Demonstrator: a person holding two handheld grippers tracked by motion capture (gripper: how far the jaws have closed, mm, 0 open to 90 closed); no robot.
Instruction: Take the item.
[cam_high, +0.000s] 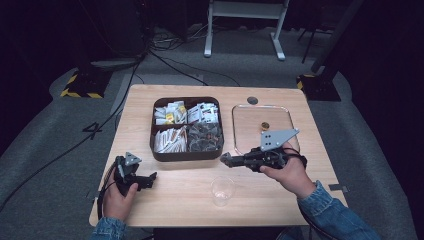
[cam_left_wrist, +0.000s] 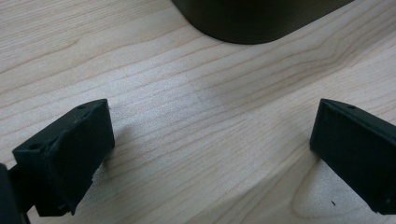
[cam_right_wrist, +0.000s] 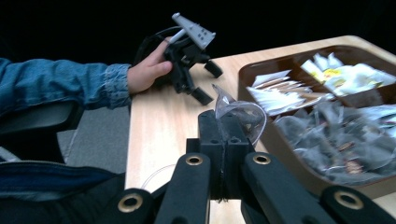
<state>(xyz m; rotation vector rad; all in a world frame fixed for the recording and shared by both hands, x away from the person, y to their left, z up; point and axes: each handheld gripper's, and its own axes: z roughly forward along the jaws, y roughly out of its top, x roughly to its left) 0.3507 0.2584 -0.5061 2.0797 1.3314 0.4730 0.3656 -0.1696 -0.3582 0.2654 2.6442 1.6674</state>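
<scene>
Wooden surface (cam_high: 170, 200) with a sorted box (cam_high: 186, 156) of packets.
Right gripper (cam_right_wrist: 229, 122) pinches a clear sachet (cam_right_wrist: 240, 112); carry it gently toward the cup (cam_high: 222, 190). Left gripper (cam_left_wrist: 210, 154) rests wide open.

One desk (cam_high: 175, 200) carries everything here. On it stands one dark brown box (cam_high: 186, 155) split into four compartments: two hold white paper packets, too many and too heaped to count, and two hold clear sachets, likewise past counting. One clear tray (cam_high: 250, 135) lies beside the box, with one small gold-coloured round thing (cam_high: 264, 125) in it. One clear plastic cup (cam_high: 222, 190) stands near the desk's front edge. There are two claws: the left claw (cam_high: 150, 178) and the right claw (cam_high: 225, 158), the right one pinching one clear sachet (cam_right_wrist: 238, 114). Two hands hold them, each in a denim sleeve.
</scene>
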